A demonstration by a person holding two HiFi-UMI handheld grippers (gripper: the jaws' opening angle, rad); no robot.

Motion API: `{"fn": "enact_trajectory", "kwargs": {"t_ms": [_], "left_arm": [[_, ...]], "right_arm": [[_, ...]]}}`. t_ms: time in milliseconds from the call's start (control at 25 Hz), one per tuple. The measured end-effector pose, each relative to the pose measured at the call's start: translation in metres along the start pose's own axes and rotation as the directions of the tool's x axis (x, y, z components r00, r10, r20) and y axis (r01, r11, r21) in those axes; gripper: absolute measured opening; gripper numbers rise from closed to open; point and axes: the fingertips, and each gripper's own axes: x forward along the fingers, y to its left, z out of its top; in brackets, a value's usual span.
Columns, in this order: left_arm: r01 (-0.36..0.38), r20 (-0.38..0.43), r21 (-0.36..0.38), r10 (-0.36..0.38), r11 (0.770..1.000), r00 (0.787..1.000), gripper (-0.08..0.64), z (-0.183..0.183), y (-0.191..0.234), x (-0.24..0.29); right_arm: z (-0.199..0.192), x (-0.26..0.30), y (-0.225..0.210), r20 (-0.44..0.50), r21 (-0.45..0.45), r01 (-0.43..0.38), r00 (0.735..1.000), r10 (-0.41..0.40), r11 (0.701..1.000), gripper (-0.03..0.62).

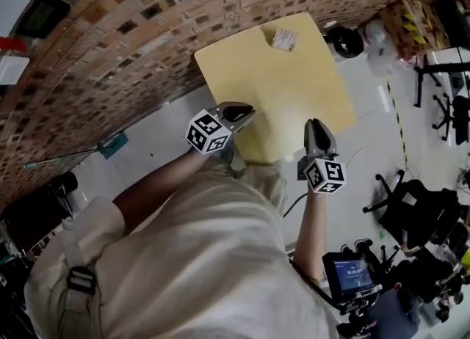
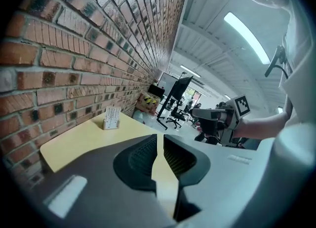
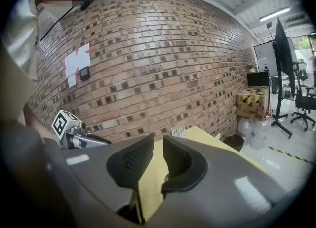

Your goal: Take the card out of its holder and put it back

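A small white card stands in its holder [image 1: 284, 39] at the far end of the pale yellow table [image 1: 279, 95]; it also shows as the holder [image 2: 112, 118] and the holder [image 3: 178, 132]. My left gripper [image 1: 246, 114] hovers over the table's near left edge. Its jaws stand a narrow slit apart with nothing between them, as the left gripper [image 2: 160, 140] shows. My right gripper [image 1: 314, 126] is at the near right edge, far from the card. Seen from its own camera, the right gripper [image 3: 158, 143] is likewise only slightly open and empty.
A brick wall [image 1: 110, 51] runs along the table's left and far sides. A black bin [image 1: 345, 40] and taped cardboard boxes [image 1: 404, 26] sit past the far right corner. Office chairs [image 1: 411, 205] and a screen device [image 1: 351, 275] stand to the right on the pale floor.
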Motion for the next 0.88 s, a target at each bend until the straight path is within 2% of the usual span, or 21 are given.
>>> {"fn": "enact_trajectory", "kwargs": {"t_ms": [120, 240, 600, 880], "left_arm": [[-0.047, 0.003, 0.008, 0.047, 0.999, 0.999, 0.06, 0.008, 0.004, 0.008], [-0.113, 0.007, -0.004, 0.113, 0.994, 0.994, 0.061, 0.017, 0.01, 0.015], [-0.27, 0.034, -0.045, 0.272, 0.962, 0.962, 0.066, 0.041, 0.033, 0.048], [-0.315, 0.033, -0.07, 0.318, 0.947, 0.948, 0.066, 0.047, 0.038, 0.065]], "right_arm": [[0.012, 0.012, -0.018, 0.009, 0.002, -0.043, 0.999, 0.043, 0.999, 0.057], [0.023, 0.032, -0.039, -0.011, -0.044, -0.092, 0.996, 0.091, 0.995, 0.057], [0.066, 0.095, -0.098, -0.023, -0.116, -0.21, 0.978, 0.209, 0.971, 0.057], [0.065, 0.123, -0.117, -0.047, -0.098, -0.254, 0.967, 0.25, 0.962, 0.057]]}}
